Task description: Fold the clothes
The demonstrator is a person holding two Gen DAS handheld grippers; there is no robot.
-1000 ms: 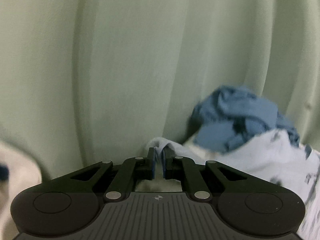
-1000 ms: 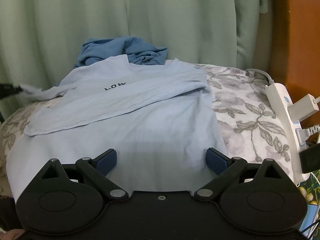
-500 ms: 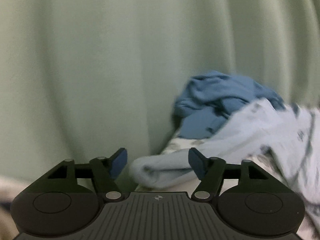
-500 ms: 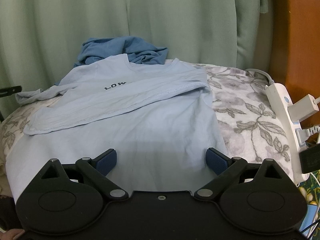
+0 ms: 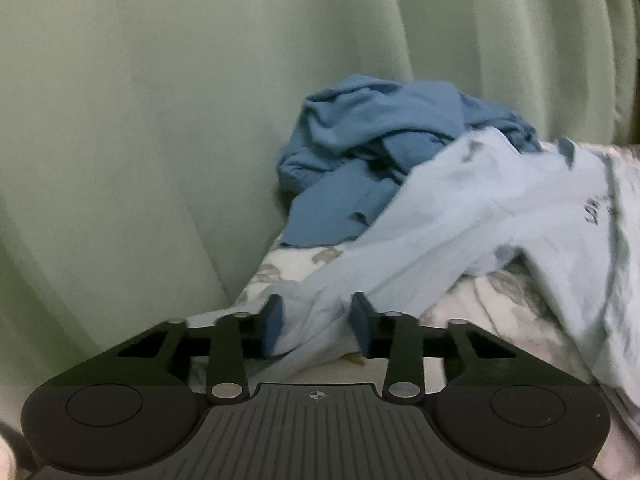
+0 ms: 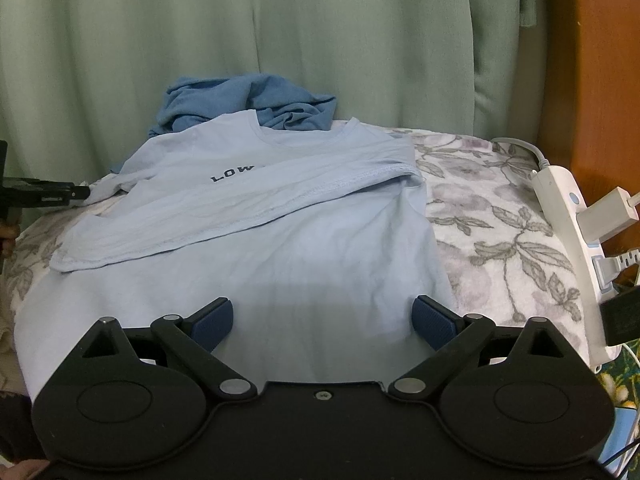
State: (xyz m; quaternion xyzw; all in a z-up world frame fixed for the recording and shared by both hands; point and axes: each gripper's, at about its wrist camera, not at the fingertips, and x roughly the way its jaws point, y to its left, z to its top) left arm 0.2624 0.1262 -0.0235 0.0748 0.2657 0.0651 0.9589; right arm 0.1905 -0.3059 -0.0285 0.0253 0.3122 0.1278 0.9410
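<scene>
The light blue shirt [image 6: 288,240] lies front up on a floral blanket [image 6: 500,232], collar toward the curtain, with dark letters "LOW" on its chest. One sleeve [image 6: 240,208] is folded across the chest, its hemmed edge running diagonally. The other sleeve [image 5: 320,312] stretches to the blanket's edge, and its end lies between the blue pads of the left gripper [image 5: 316,326]. The jaws there are closing, with the sleeve cloth between them; the left pad touches the cloth, but a gap shows beside the right pad, so they have not clamped it. The right gripper [image 6: 324,318] hovers over the shirt's lower hem, jaws wide open, holding nothing.

Behind the collar a darker blue garment [image 6: 244,100] sits crumpled against the green curtain [image 6: 280,20]. On the blanket's right edge lies a white power strip [image 6: 560,200] with plugs in it, and beyond it a brown wooden panel [image 6: 600,60].
</scene>
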